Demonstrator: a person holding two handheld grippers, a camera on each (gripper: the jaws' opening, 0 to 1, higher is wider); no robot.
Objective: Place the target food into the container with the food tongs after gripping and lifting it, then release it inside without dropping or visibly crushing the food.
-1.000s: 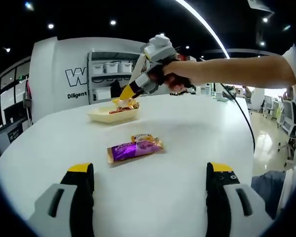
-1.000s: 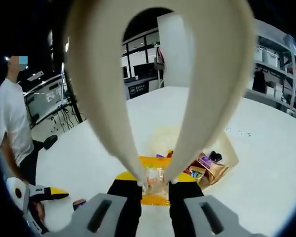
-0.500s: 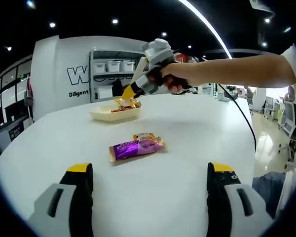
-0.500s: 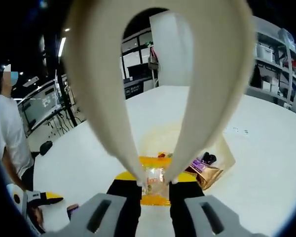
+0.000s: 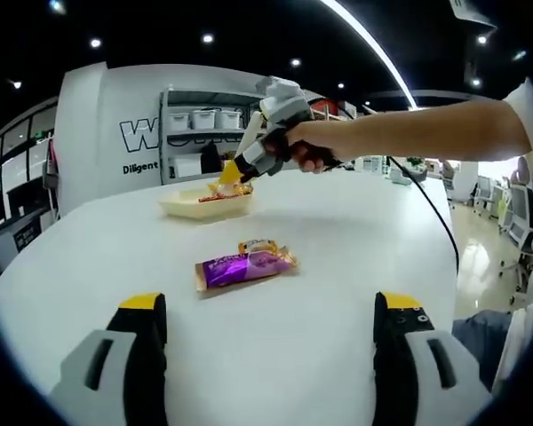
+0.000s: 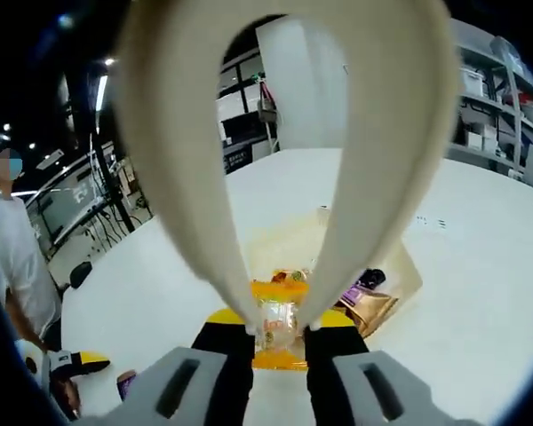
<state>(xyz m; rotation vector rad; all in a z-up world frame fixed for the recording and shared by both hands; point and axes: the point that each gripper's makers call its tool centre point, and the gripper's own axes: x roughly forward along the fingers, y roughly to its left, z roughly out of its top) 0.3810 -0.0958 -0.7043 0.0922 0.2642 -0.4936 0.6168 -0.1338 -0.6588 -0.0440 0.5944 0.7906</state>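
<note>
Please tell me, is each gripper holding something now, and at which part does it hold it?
The right gripper is shut on the food tongs, squeezing both arms near their tips, which pinch a yellow snack packet. The left gripper is open, holding nothing.

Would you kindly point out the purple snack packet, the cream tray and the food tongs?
purple snack packet (image 5: 242,266), left gripper view, middle of the wrapper.
cream tray (image 5: 185,208), left gripper view, front wall.
food tongs (image 6: 195,177), right gripper view, left blade.

I see bright even ceiling spotlights and a long light strip (image 5: 373,44), soft shadows on the glossy white round desk (image 5: 338,266), fisheye-bent edges, blurred close cream plastic food tongs (image 6: 284,133).
</note>
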